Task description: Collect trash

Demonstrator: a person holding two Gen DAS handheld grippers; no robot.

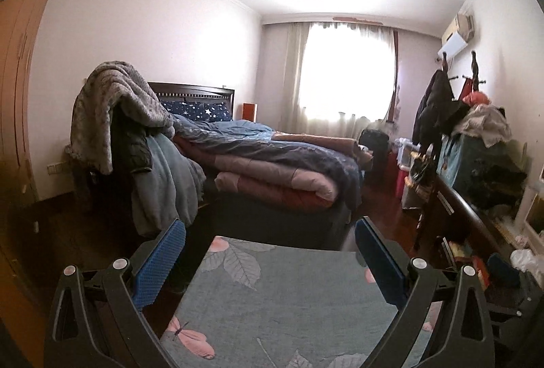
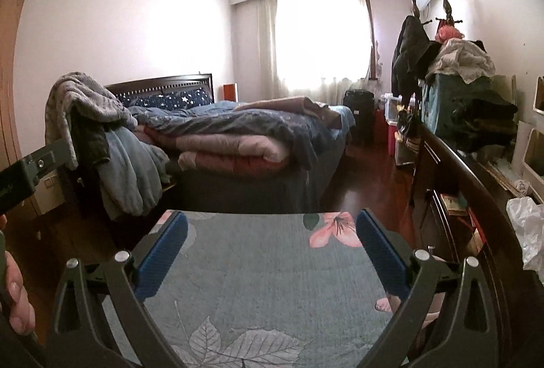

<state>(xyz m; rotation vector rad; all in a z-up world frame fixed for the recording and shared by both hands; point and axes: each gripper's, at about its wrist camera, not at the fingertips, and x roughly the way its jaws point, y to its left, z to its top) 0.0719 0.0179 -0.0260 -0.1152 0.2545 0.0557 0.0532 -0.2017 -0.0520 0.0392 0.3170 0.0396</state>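
Crumpled white plastic (image 2: 527, 228) lies on the dark wooden dresser (image 2: 476, 184) at the right edge of the right wrist view. It shows smaller in the left wrist view, white plastic (image 1: 525, 261) beside a dark blue item. My left gripper (image 1: 270, 228) is open, its blue pads wide apart over a teal cloth with leaves and pink flowers (image 1: 272, 300). My right gripper (image 2: 272, 218) is also open, over the same cloth (image 2: 258, 283). Neither holds anything. Both point into the room, well short of the plastic.
An unmade bed (image 2: 238, 136) piled with quilts fills the middle. A chair draped with blankets (image 1: 112, 116) stands to its left. The dresser top carries piled clothes (image 2: 465, 62). Red-brown floor (image 2: 367, 177) runs between bed and dresser. A hand (image 2: 17, 296) shows at the left edge.
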